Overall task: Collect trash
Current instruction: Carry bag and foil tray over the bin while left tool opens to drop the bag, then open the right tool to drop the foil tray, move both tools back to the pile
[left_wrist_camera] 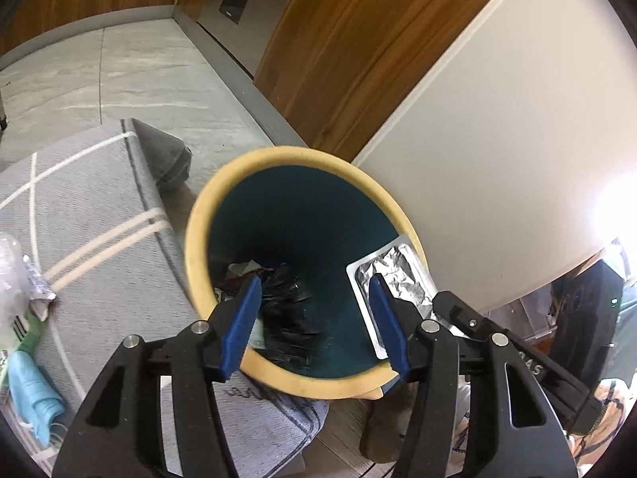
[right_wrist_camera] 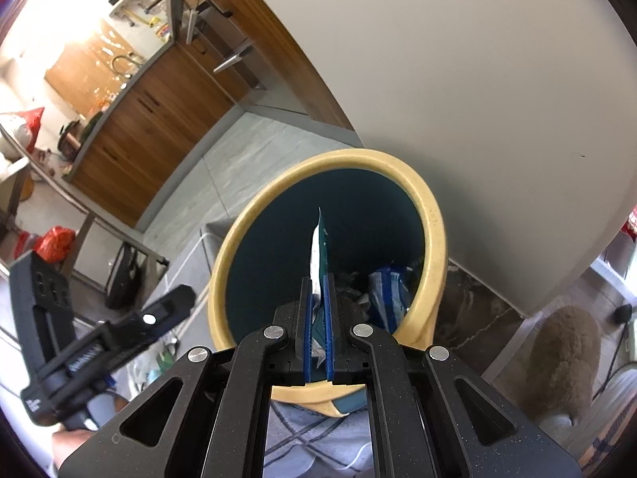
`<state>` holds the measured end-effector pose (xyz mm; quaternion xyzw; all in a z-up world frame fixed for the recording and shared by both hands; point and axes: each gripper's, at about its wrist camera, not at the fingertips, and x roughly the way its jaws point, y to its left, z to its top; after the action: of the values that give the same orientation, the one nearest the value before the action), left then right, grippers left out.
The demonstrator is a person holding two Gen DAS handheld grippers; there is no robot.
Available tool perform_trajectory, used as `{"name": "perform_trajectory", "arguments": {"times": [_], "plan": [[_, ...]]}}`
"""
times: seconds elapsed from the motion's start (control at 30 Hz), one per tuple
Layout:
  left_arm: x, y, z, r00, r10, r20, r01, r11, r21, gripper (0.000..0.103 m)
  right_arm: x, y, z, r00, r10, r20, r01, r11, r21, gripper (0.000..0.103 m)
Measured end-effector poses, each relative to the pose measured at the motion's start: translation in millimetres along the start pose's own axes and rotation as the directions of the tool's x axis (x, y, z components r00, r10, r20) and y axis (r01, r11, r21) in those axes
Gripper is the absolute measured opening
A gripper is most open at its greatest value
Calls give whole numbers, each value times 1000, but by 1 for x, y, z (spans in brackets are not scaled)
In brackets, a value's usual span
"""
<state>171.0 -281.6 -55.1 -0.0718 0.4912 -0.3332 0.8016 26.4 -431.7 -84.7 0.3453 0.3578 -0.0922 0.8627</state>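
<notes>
Trash bin (left_wrist_camera: 306, 382): round, cream rim, dark teal inside, standing on the floor at the edge of a grey rug (left_wrist_camera: 99, 207) and close to a white wall (left_wrist_camera: 497, 139).

Right gripper (right_wrist_camera: 317, 314) is clamped on a thin flat wrapper (right_wrist_camera: 318, 243), teal on one face and white on the other, pinched at its lower end. The wrapper stands edge-on above the pads, over the bin mouth. It looks light and floppy, film or paper; a grip near one end lets the free end sag or flutter. Likely it drops clean once the jaws part, low risk of sticking.

Left gripper (left_wrist_camera: 314, 318) is spread wide with nothing between the blue pads, hovering over the bin opening. Just inside the rim by its right pad is a foil blister sheet (left_wrist_camera: 394, 283), leaning on the bin wall. It looks crinkly, semi-stiff, slick; whether it has settled or is mid-fall cannot be told.

Already in the bin: a black crumpled bag (left_wrist_camera: 286, 302) and a blue-and-white packet (right_wrist_camera: 386, 290).

More to collect lies on the rug, left edge of the left view: a clear plastic bottle (left_wrist_camera: 10, 267), probably light, smooth and crushable, so best gripped across the body, and a light blue face mask (left_wrist_camera: 32, 394), soft and limp, so best pinched in the bunched fabric, not by the ear loop.
</notes>
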Motion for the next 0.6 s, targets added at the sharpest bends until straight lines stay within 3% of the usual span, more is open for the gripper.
{"name": "perform_trajectory", "arguments": {"times": [0.4, 0.6], "plan": [[-66, -1, 2, 995, 43, 94, -49, 997, 66, 58, 16, 17, -4, 998, -34, -49, 32, 998, -49, 9], [-102, 12, -2, 984, 91, 152, -105, 991, 88, 62, 10, 38, -7, 999, -19, -29, 16, 994, -105, 19]]}}
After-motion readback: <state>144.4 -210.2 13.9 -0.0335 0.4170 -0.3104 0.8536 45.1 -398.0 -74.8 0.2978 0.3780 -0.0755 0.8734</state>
